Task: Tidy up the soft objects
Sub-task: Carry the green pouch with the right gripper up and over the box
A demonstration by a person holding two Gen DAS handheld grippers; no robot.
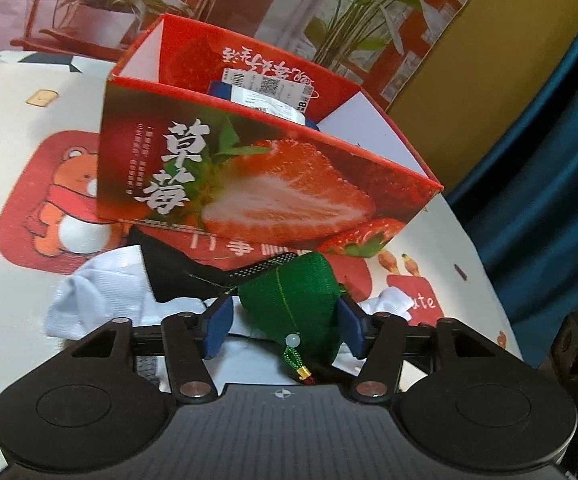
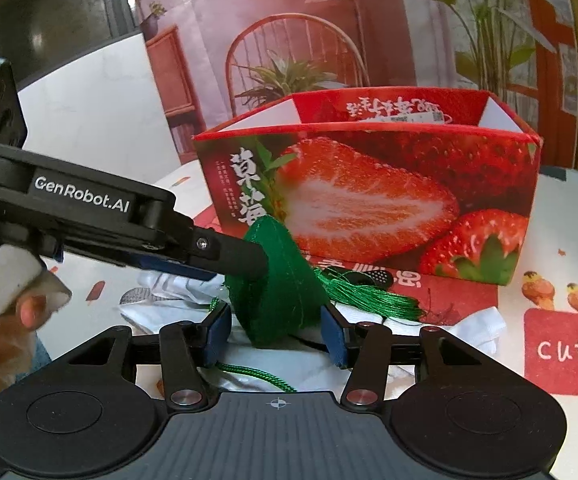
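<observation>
Step in hand: a green sachet (image 1: pixel 289 300) is passing between the two tools, just in front of the strawberry box (image 1: pixel 249 184); judged as a transfer from one grip to the other.
Left gripper (image 1: pixel 285 308): its jaws are standing about half open around the sachet; one pad is touching the cloth, the other is standing slightly clear, so it is not clamping.
Right gripper (image 2: pixel 276 312): its jaws are standing narrower, and both pads appear to be pressing the sachet's flanks, so it is carrying the load.
Sachet's place: it is hanging upright above a heap of white cloth (image 1: pixel 89 292) and a black piece (image 1: pixel 169 272), near the box's front wall and below its rim; its tassel (image 2: pixel 369 296) is trailing over the heap.
Box: it is standing open, with a labelled packet already showing inside.
Next move, as judged: the left tool needs to be backing clear without snagging the cord, then the right needs to be lifting the sachet over the rim.
Risk: the tassel may be dragging the loose cloth along.
</observation>
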